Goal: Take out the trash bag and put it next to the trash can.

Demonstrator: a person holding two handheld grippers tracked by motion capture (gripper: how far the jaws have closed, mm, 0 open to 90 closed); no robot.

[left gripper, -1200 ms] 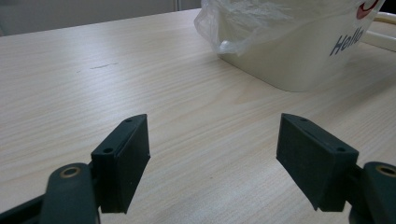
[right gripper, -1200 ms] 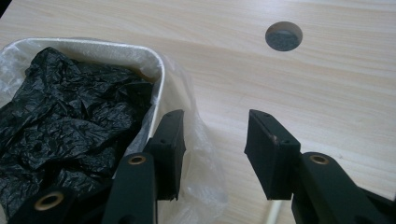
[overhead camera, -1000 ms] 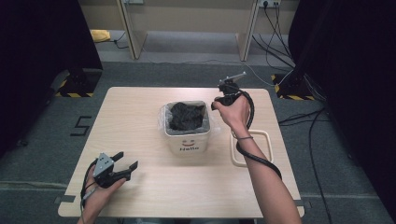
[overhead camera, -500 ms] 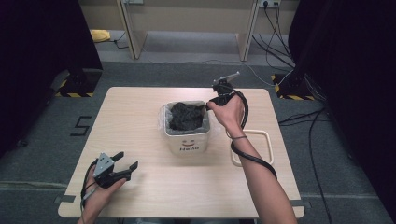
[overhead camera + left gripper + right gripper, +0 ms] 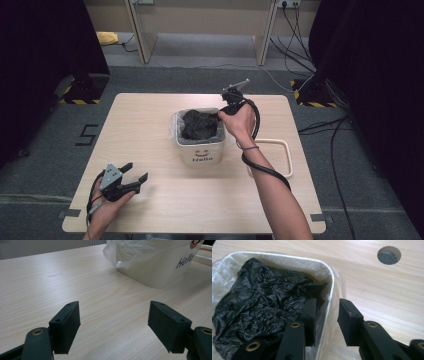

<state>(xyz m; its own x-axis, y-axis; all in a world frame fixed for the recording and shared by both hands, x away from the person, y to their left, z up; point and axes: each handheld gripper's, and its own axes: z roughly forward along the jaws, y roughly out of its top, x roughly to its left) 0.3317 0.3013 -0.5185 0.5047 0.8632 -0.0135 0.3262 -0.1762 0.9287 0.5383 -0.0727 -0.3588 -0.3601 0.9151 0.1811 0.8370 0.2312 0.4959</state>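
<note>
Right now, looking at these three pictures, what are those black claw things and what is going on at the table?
There is no robot here: a person holds a hand tool with two black fingers in each hand. One picture looks down from above the table; the other two come from small cameras riding on each tool, looking along its fingers.

On the table stands a white bin marked "Hello", lined with a clear bag and holding crumpled black plastic. A cream loop handle lies beside it.

The right gripper straddles the bin's rim, one finger inside, one outside; its fingers have just been closing, but they do not visibly pinch the rim yet. The left gripper rests open near the table's front corner, holding nothing.
</note>
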